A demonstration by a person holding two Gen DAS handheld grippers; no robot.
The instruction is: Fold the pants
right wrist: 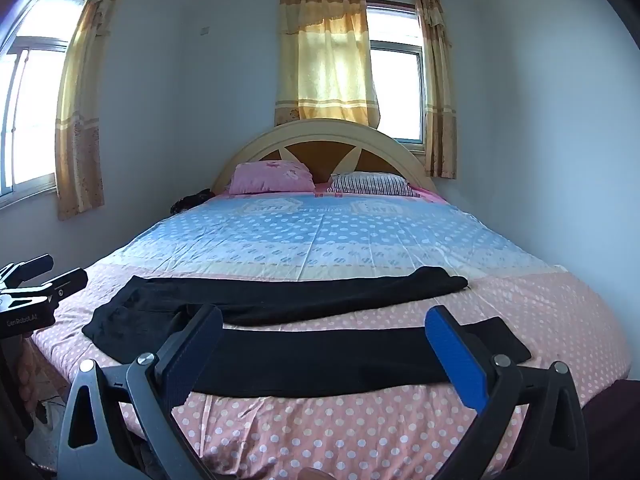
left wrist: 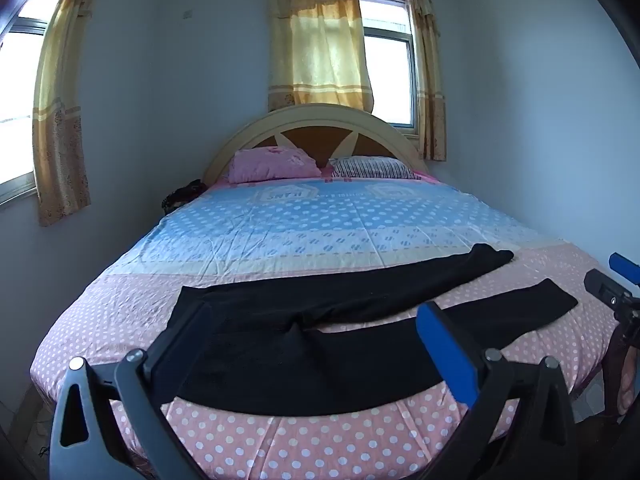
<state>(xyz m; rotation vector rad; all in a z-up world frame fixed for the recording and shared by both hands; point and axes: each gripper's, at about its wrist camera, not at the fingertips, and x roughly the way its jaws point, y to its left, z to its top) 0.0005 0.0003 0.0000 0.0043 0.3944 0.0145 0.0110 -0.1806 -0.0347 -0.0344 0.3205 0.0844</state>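
Black pants [left wrist: 320, 344] lie flat across the foot of the bed [left wrist: 320, 224], on the pink polka-dot end of the sheet, waist to the left, both legs spread apart and running right. Unfolded. Left gripper [left wrist: 316, 320] hovers over the waist end, jaws wide apart, holding nothing. Right gripper [right wrist: 324, 328] hovers over the near leg, jaws also wide, nothing held. Pink pillow [left wrist: 272, 165] and striped pillow [left wrist: 374, 168] at the headboard [left wrist: 320, 120], curtains [left wrist: 320, 40] behind.

Dark bundle [left wrist: 182, 196] beside pink pillow [left wrist: 274, 164] unidentifiable.
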